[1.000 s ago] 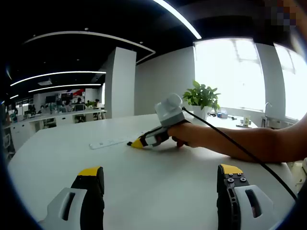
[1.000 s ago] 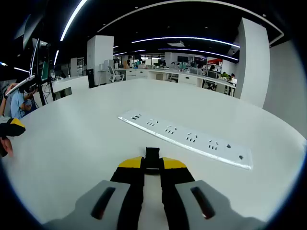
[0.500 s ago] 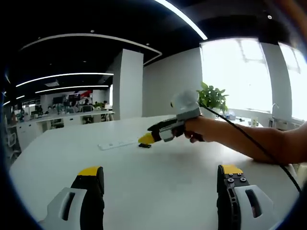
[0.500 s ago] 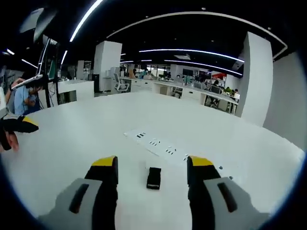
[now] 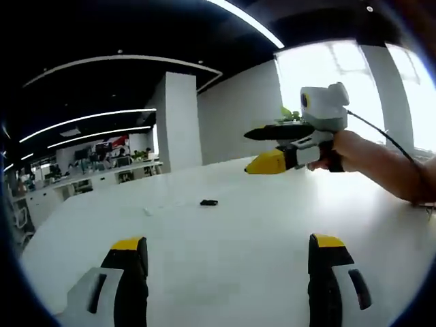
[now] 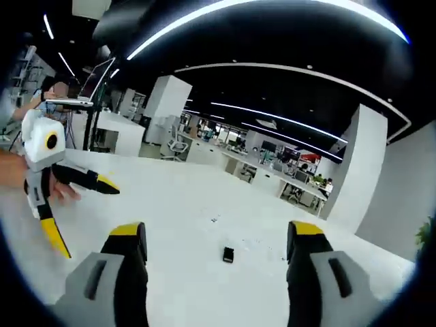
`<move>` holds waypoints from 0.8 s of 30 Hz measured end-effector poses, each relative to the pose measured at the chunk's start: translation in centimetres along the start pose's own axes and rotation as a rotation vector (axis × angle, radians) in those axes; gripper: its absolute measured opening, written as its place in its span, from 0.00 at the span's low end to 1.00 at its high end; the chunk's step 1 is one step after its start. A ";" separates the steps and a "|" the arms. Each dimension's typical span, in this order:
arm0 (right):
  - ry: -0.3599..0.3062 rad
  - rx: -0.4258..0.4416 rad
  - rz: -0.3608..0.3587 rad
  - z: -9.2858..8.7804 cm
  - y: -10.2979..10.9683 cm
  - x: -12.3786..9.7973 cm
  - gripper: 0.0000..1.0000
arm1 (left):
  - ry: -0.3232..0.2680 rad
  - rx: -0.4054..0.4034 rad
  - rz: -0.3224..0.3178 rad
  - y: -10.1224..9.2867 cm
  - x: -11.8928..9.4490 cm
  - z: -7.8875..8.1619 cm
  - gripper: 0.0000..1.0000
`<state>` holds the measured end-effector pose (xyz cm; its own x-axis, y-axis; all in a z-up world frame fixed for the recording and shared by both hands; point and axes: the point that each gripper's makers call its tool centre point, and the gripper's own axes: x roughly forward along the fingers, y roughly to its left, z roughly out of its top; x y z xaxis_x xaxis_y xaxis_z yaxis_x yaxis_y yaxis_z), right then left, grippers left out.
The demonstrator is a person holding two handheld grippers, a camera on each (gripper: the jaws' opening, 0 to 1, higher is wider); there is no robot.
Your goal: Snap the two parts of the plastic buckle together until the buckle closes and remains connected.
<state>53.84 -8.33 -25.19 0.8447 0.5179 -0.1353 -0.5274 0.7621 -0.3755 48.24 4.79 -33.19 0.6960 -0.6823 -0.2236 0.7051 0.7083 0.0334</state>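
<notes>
Right gripper view: the right gripper (image 6: pixel 212 240) is spread wide and holds nothing, and the small black buckle (image 6: pixel 228 255) lies on the white table (image 6: pixel 170 204) between and just past its yellow tips. The left gripper (image 6: pixel 75 204) hangs off to the left of the buckle, also spread apart with nothing in it, held by a hand (image 6: pixel 20 170).

The buckle (image 5: pixel 209 202) lies on the table (image 5: pixel 225 252), far ahead between the left gripper (image 5: pixel 228 262) jaws; the right gripper (image 5: pixel 262 146) hangs above, farther right.
</notes>
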 end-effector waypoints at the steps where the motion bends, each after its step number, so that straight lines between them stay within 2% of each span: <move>1: -0.016 0.013 -0.014 -0.3 0.3 -1.1 0.79 | -0.005 0.006 0.003 -0.3 -0.1 0.1 0.99; 3: 0.014 -0.019 0.003 -1.7 1.7 -3.0 0.79 | -0.014 0.023 0.001 -0.7 -0.2 0.3 0.97; 5: 0.038 -0.048 -0.013 -3.1 1.7 -4.3 0.81 | -0.003 0.039 0.007 -0.8 -0.3 0.0 0.97; 6: 0.041 -0.021 -0.027 -4.0 1.5 -5.0 0.81 | 0.009 0.061 0.028 -0.5 -0.4 -0.2 0.95; 8: 0.042 0.077 -0.060 -5.7 1.1 -5.7 0.77 | 0.029 0.103 0.016 -0.6 -0.5 -0.8 0.82; 9: 0.066 0.116 -0.057 -6.7 1.1 -5.8 0.75 | 0.016 0.137 -0.003 -0.9 -0.6 -0.7 0.71; 10: 0.119 0.144 -0.023 -7.7 1.6 -5.7 0.72 | 0.017 0.128 -0.003 -1.0 -0.8 -0.8 0.61; 11: 0.101 0.136 -0.017 -7.4 1.4 -5.3 0.73 | 0.032 0.117 -0.007 -1.0 -0.8 -1.1 0.59; 12: 0.076 0.120 -0.044 -7.2 0.9 -5.2 0.74 | 0.038 0.104 -0.002 -0.9 -0.8 -1.2 0.60; 14: 0.075 0.123 -0.069 -7.2 0.5 -5.4 0.71 | 0.036 0.102 -0.019 -1.3 -0.8 -1.4 0.59; 16: 0.065 0.129 -0.069 -7.0 0.4 -5.5 0.72 | 0.045 0.109 -0.002 -1.1 -0.8 -1.6 0.60; 19: 0.051 0.123 -0.075 -6.5 0.2 -5.7 0.73 | 0.071 0.075 -0.001 -1.0 -1.0 -2.2 0.59; 24: 0.044 0.107 -0.080 -6.3 0.3 -5.8 0.73 | 0.060 0.062 0.026 -0.5 -1.2 -1.9 0.63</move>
<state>49.34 -13.58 -30.33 0.8863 0.4382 -0.1498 -0.4631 0.8384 -0.2875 46.77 5.63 -34.81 0.7065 -0.6502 -0.2795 0.6949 0.7121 0.1001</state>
